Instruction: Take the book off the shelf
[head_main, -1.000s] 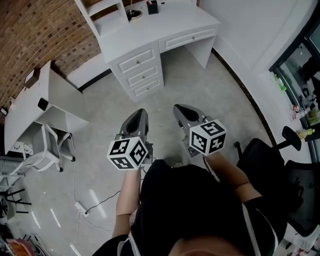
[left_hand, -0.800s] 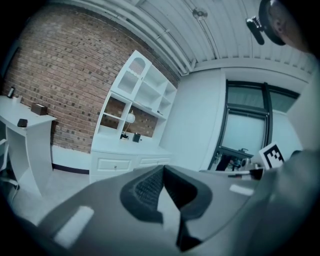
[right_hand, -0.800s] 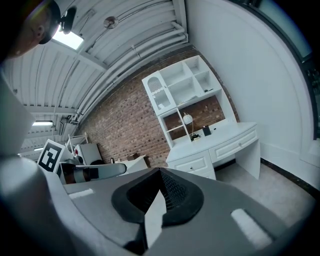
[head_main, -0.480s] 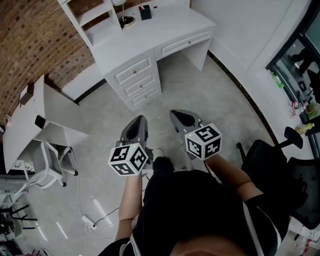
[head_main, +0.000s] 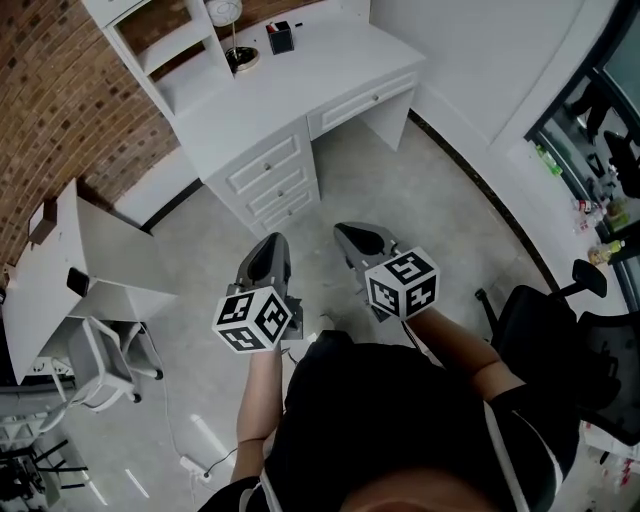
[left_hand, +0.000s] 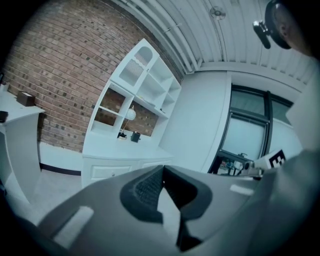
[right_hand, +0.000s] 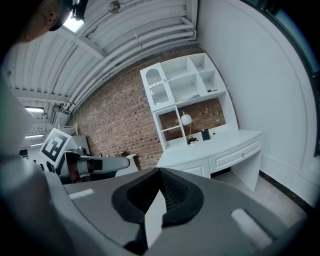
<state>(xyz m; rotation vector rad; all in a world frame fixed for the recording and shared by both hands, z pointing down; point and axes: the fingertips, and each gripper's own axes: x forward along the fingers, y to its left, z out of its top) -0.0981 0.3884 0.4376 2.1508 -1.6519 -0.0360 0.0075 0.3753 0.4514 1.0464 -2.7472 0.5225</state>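
Soft, even indoor light fills the room, and the grey floor (head_main: 450, 220) carries only faint shadows. A ceiling lamp (right_hand: 75, 22) glares white in the right gripper view. Both gripper views bulge like fisheyes, black at the corners, soft up close.

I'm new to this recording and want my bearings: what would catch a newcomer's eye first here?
First, the left gripper and right gripper, each with a black-and-white marker cube, held side by side at the middle of the head view, both shut and empty. Ahead stands a white desk with a tall shelf unit against a brick wall. A globe lamp sits on the desk, and I can make out no book.
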